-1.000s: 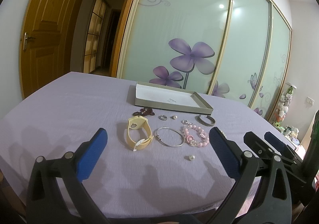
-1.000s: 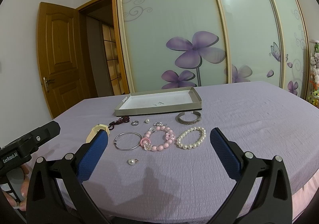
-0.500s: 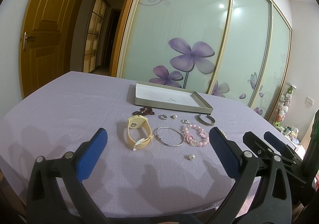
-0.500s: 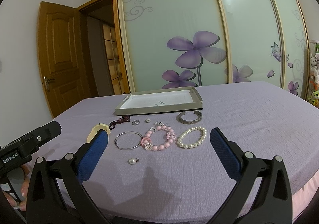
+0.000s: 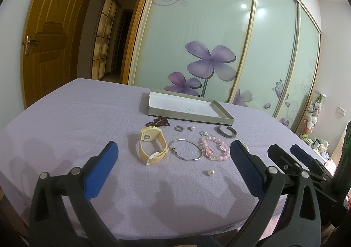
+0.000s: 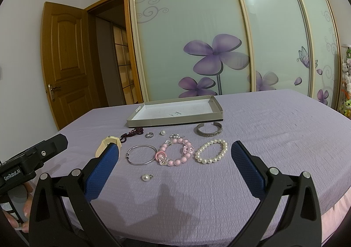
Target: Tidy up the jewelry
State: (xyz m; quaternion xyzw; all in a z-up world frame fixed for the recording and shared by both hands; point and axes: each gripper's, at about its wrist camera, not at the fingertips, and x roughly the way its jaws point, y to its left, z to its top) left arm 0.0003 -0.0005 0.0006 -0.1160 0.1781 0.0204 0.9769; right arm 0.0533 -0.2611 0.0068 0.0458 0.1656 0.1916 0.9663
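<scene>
Up close on the purple cloth point(image 6: 274, 128) the jewelry lies in a loose cluster: pink beads point(image 6: 174, 152), pearl bracelet point(image 6: 211, 151) to their right, thin bangle point(image 6: 141, 155) to their left, and a lone pearl point(image 6: 146, 177) nearer the cameras. Behind them lie a cuff point(image 6: 209, 129), a ring point(image 6: 149, 135) and dark beads point(image 6: 131, 133). A yellow watch point(image 5: 151, 145) lies leftmost. Beyond all of it the tray point(image 6: 175, 123) holds no jewelry. Both the left gripper point(image 5: 173, 166) and right gripper point(image 6: 175, 166) hover with jaws wide apart, gripping nothing.

A wooden door point(image 5: 47, 34) stands beside flower-printed sliding panels point(image 6: 197, 34), plush toys point(image 5: 312, 113) nearby.
</scene>
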